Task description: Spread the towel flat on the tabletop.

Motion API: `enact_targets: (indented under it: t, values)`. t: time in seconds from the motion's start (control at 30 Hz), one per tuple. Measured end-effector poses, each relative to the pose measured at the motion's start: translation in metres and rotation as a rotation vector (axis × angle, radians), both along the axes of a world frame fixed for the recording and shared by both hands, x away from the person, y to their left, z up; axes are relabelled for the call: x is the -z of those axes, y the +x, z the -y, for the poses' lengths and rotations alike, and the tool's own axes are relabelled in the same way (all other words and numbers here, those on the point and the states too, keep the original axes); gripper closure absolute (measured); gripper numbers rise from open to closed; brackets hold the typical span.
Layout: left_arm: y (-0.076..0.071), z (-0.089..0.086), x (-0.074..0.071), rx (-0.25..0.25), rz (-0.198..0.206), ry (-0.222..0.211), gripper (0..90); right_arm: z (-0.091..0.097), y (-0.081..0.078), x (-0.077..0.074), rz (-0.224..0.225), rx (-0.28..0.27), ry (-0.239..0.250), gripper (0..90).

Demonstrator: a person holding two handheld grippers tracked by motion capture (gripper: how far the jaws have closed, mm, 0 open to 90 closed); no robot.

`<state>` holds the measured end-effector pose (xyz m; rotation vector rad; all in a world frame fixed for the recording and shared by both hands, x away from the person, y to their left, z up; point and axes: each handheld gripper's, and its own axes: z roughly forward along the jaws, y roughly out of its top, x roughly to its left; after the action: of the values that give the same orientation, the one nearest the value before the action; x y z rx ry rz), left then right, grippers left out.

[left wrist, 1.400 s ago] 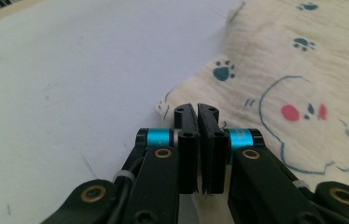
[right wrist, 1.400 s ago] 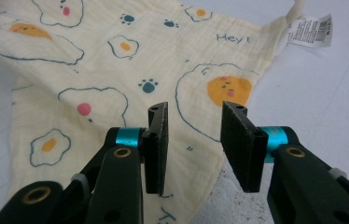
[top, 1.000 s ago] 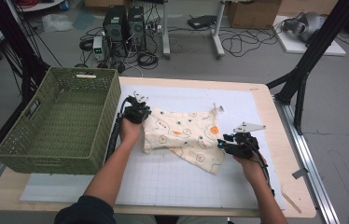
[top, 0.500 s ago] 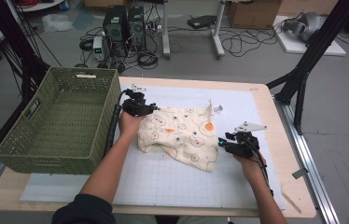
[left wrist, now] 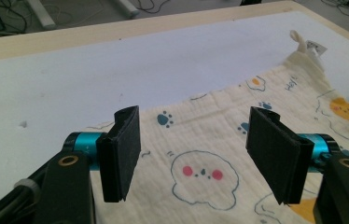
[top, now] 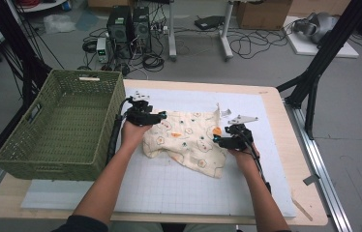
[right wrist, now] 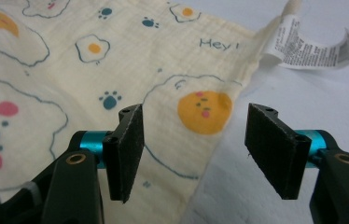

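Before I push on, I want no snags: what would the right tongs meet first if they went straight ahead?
Most likely the patterned cloth: the right tongs stand open over its edge near the orange egg print, pointing toward the care label. Height above the cloth is unclear.

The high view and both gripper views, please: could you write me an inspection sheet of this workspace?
Surface: wooden table under a white gridded mat.
Job's things: cream printed muslin cloth, rumpled on the mat; white care label at one corner; green woven basket at the left, nothing seen inside.
Clutter: nothing seen.
Grippers: left tongs open over the cloth; right tongs open over its edge.
Cables: black lead beside the basket.
Surroundings: computer towers, floor cables, black frame legs.
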<state>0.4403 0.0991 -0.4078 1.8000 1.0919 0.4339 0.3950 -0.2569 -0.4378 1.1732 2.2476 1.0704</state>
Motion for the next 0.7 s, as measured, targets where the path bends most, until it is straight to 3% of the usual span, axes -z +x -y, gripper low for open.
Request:
enact_targets:
  t: [0.07, 0.13, 0.3, 0.33, 0.37, 0.47, 0.57, 0.67, 0.7]
  values:
    - [-0.006, -0.003, 0.0, -0.003, 0.007, -0.004, 36.0, -0.002, 0.003, 0.001, -0.006, -0.001, 0.005, 38.9]
    - [-0.009, -0.005, 0.0, 0.011, -0.014, 0.002, 35.9, -0.003, 0.005, 0.004, -0.021, 0.006, 0.003, 40.5]
    - [-0.021, -0.002, -0.001, 0.029, 0.027, 0.007, 37.2, -0.01, 0.014, 0.011, -0.04, -0.009, -0.027, 43.8]
    - [-0.022, -0.002, -0.001, 0.036, 0.03, 0.013, 37.2, -0.011, 0.019, 0.01, -0.049, -0.012, -0.023, 46.7]
    - [-0.022, -0.002, -0.001, 0.036, 0.03, 0.013, 37.2, -0.012, 0.02, 0.01, -0.047, -0.005, -0.021, 55.4]
    - [-0.026, 0.0, -0.002, 0.047, 0.039, 0.022, 37.6, -0.012, 0.03, 0.01, -0.048, -0.054, 0.004, 85.0]
    - [-0.028, -0.001, -0.001, 0.041, 0.035, 0.025, 37.9, -0.015, 0.037, 0.008, -0.026, -0.026, -0.058, 86.8]
    - [-0.03, -0.005, 0.004, 0.034, 0.015, 0.04, 37.9, -0.013, 0.047, 0.007, 0.003, 0.046, -0.089, 86.8]
    - [-0.03, -0.005, 0.004, 0.034, 0.015, 0.04, 38.1, -0.013, 0.047, 0.007, 0.003, 0.046, -0.089, 86.8]
